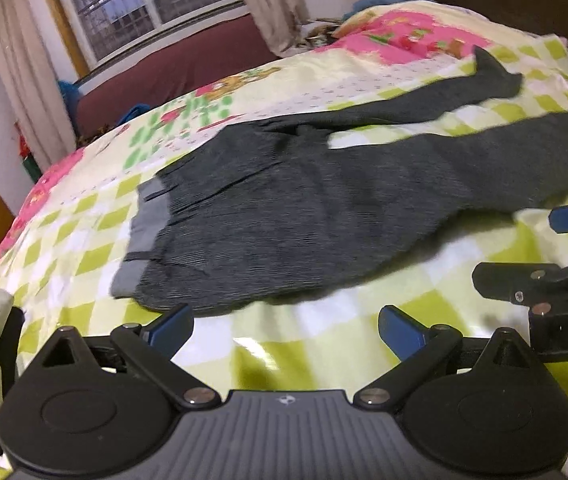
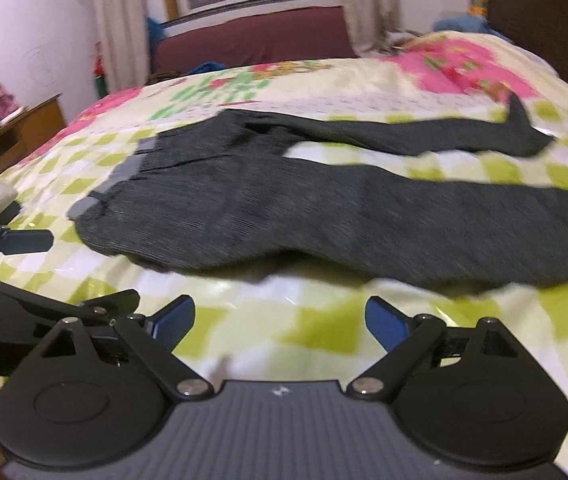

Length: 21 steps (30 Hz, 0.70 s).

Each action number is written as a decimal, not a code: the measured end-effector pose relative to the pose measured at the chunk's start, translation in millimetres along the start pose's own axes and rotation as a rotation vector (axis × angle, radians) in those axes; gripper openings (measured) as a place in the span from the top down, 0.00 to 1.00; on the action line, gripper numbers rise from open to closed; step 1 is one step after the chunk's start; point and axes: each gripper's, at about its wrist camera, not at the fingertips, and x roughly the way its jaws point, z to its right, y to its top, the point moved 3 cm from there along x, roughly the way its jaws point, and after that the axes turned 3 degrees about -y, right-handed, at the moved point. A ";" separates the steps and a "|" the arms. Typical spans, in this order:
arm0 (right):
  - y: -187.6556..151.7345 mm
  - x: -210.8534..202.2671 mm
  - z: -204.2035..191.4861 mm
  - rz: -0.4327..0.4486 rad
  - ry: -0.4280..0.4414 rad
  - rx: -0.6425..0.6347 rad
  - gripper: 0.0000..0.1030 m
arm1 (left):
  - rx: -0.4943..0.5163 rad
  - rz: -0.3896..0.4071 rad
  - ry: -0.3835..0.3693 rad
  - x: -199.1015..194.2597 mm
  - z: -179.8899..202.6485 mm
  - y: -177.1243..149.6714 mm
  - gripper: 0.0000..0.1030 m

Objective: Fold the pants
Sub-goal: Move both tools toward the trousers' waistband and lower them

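Dark grey pants (image 1: 308,200) lie spread flat on the checked green and white bedspread (image 1: 268,356), waistband (image 1: 144,236) to our left and both legs running off to the right, split apart with a strip of bedspread between them. We hold our left gripper (image 1: 286,330) just short of the near hem of the seat, its blue fingers wide apart and holding nothing. Our right gripper (image 2: 280,322) sits beside it, likewise spread wide and empty, over bare bedspread near the closer leg
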 end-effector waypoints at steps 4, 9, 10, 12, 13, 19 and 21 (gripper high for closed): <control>14.8 27.2 -28.0 -0.001 0.046 -0.109 0.11 | -0.088 -0.018 0.019 15.5 -42.0 0.0 0.00; 25.3 56.7 -57.0 -0.001 0.067 -0.193 0.11 | -0.159 -0.054 0.048 49.0 -85.0 -3.3 0.00; 25.7 60.7 -61.0 -0.003 0.071 -0.202 0.11 | -0.179 -0.060 0.045 55.2 -92.2 -3.9 0.00; 25.3 71.3 -69.6 -0.017 0.077 -0.233 0.11 | -0.228 -0.075 0.030 67.1 -107.5 -7.4 0.00; 24.0 76.0 -73.8 -0.022 0.077 -0.253 0.11 | -0.252 -0.084 0.027 72.6 -114.8 -9.7 0.01; 16.5 96.5 -88.8 -0.037 0.085 -0.329 0.12 | -0.396 -0.075 -0.031 96.3 -147.9 -13.7 0.02; 16.8 101.9 -90.9 -0.038 0.089 -0.322 0.12 | -0.386 -0.070 -0.021 103.0 -151.2 -8.9 0.05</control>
